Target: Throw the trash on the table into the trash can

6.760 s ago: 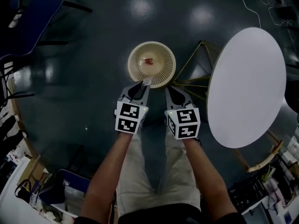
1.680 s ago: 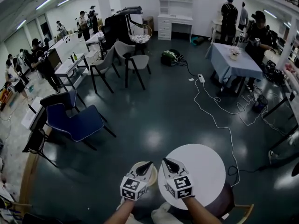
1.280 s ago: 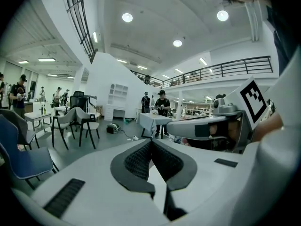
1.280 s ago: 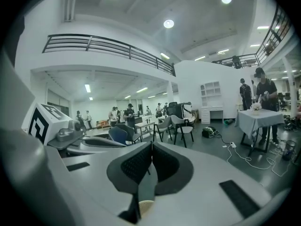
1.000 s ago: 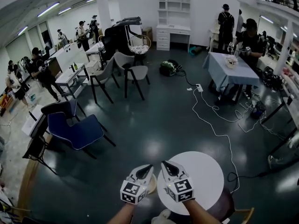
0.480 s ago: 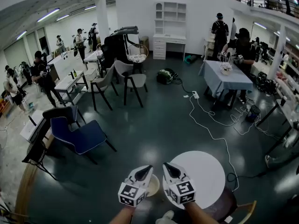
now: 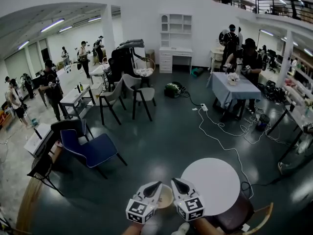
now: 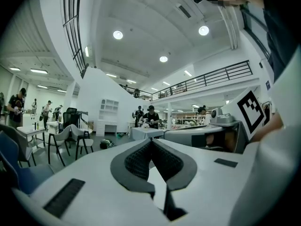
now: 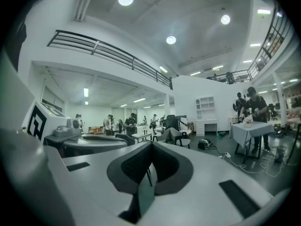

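Jaws clenched and empty on my left gripper (image 7: 155, 185) and right gripper (image 7: 176, 181). Can (image 7: 165, 197) sits below, between them, contents hidden. Worktop (image 7: 217, 182) lies just right, nearer my right gripper; I see no trash on it.

Held side by side low in the head view: left claw (image 7: 156, 184) and right claw (image 7: 175, 181), tips close together. Both pointed forward, roughly level. Jaws pressed together on each, gripping nothing.
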Tool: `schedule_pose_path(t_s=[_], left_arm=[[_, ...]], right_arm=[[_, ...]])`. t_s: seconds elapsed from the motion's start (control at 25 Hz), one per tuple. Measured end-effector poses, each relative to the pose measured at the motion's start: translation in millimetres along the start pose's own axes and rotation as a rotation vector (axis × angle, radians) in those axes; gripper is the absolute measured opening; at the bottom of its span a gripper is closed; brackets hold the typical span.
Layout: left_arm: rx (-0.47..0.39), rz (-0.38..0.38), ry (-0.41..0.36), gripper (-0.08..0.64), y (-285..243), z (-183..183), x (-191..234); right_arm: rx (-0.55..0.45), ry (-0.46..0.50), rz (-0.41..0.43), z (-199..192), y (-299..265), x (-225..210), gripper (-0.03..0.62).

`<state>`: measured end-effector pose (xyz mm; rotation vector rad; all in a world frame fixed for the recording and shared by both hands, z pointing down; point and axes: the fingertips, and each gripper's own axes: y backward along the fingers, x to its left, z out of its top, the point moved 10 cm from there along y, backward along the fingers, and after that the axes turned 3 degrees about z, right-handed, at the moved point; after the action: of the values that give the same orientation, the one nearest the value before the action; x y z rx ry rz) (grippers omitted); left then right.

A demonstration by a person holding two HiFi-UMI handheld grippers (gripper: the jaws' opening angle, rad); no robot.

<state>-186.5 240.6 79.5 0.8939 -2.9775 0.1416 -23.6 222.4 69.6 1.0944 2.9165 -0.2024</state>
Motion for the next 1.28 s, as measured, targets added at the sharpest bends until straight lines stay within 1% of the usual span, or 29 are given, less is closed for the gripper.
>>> schedule_pose_path(t_s=[0.2, 0.36, 0.68, 0.92, 1.28], left_arm=[[-0.006, -0.014, 0.008, 0.015, 55, -5, 1], [-0.008, -0.019, -0.003, 0.015, 93, -9, -5], [-0.024, -0.041, 0.002, 0.015, 139, -13, -3], [-0.034, -0.052, 0.003, 0.015, 149, -7, -7], [-0.051, -0.048, -0.018, 0.015, 151, 6, -26]], right_arm=[[0.007, 0.014, -0.018, -9, 15, 53, 0.018], [0.005, 0.015, -0.032, -14, 33, 82, 0.018], [-0.007, 0.019, -0.05, -17, 48, 131, 0.018], [-0.017, 0.024, -0.054, -8, 55, 144, 0.018], [-0.051, 0.029, -0.042, 5, 75, 138, 0.018]])
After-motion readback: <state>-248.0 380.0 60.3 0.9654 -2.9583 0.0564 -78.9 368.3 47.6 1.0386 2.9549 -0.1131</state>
